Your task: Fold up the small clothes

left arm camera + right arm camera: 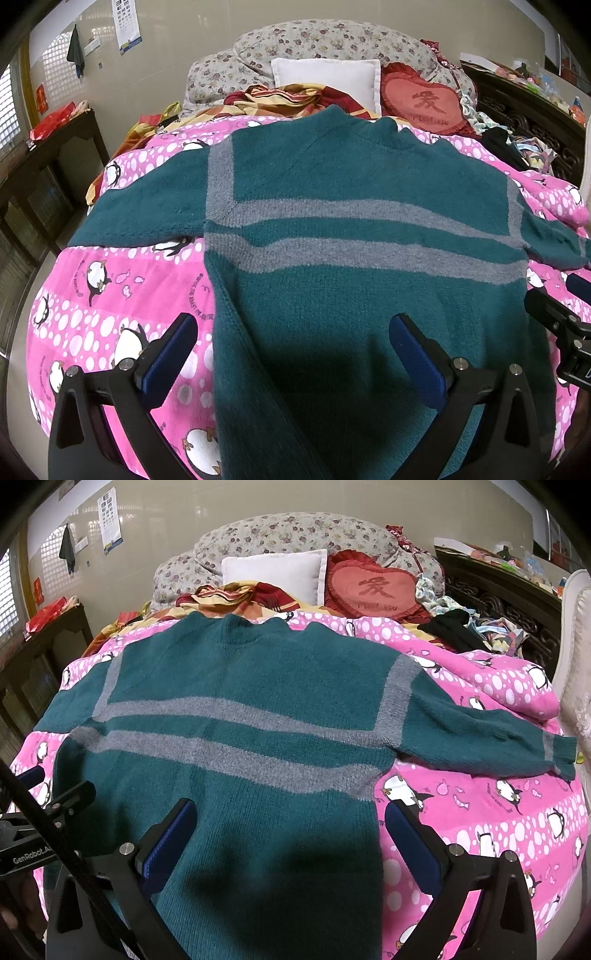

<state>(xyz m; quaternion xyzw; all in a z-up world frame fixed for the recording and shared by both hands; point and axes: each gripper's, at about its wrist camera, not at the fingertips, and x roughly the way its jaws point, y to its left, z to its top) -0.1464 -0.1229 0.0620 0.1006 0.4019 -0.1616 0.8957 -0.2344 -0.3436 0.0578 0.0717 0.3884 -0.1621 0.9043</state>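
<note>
A teal knitted sweater (351, 177) with grey stripes lies flat on a pink penguin quilt (110, 295), collar far, both sleeves spread out sideways. It also shows in the right wrist view (240, 679). My left gripper (291, 332) is open and empty, hovering over the sweater's lower left edge. My right gripper (288, 816) is open and empty over the sweater's lower right edge. The right gripper also shows at the right rim of the left wrist view (554, 314), and the left gripper shows at the left of the right wrist view (48, 805).
At the bed's head lie a floral duvet (332, 40), a white pillow (325, 77), a red heart cushion (424, 103) and a crumpled orange sheet (280, 96). Loose clothes (465, 627) lie at the right. Dark wooden furniture (48, 158) stands left of the bed.
</note>
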